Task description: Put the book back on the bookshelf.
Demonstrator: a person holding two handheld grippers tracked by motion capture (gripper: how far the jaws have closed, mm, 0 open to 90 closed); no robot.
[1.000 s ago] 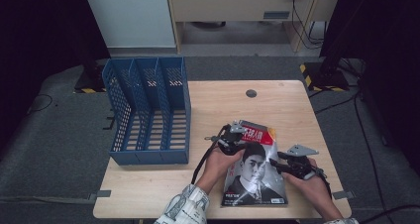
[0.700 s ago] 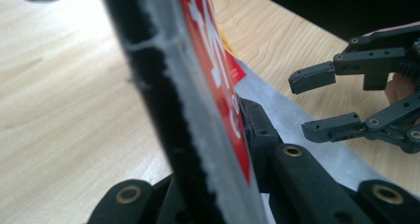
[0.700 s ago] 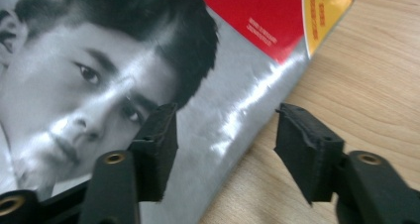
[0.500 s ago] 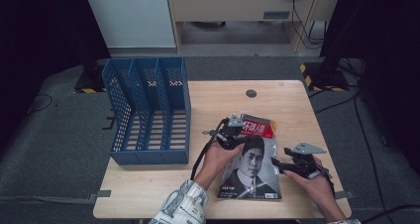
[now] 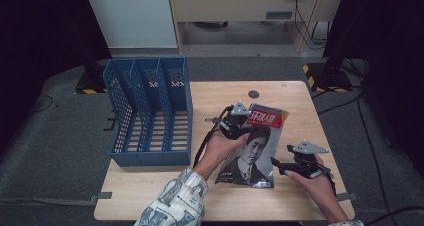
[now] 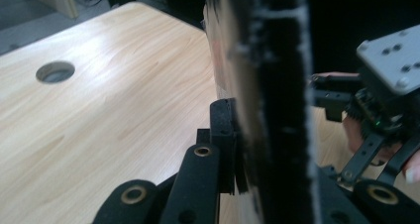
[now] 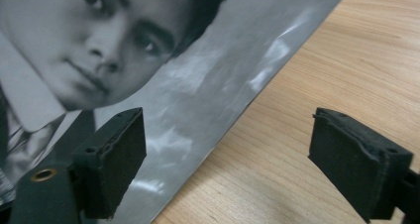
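Since a second ago the magazine (image 5: 252, 148) has been tipped up along its left edge and drawn a little toward the left, and the right gripper (image 5: 276, 164) has come away from its right side to sit just off the lower right edge.

Nearest the person, a patterned sleeve (image 5: 172, 206) comes in at the bottom of the high view, with the right hand (image 5: 315, 183) beside it on the wooden table (image 5: 150, 191). The right gripper's jaws stand wide apart and hold nothing: in the right gripper view one pad (image 7: 116, 157) hangs over the glossy cover and the other pad (image 7: 359, 157) over bare wood, the magazine's edge running between them.

Farther in, the magazine lies with its lower end toward the person, a black-and-white portrait on the cover and a red title band at the far end. The left hand (image 5: 220, 146) brings the left gripper (image 5: 235, 126) to the magazine's upper left edge. In the left gripper view the jaws are clamped on that edge, which rises dark and close before the camera; the far jaw is mostly hidden behind the pages, so the grip seems firm rather than plainly so. The right gripper shows beyond it there.

To the left of the magazine, well apart from it, stands a blue file rack (image 5: 150, 111) with three compartments. Past the magazine's far end a round hole (image 5: 253, 94) sits in the tabletop.
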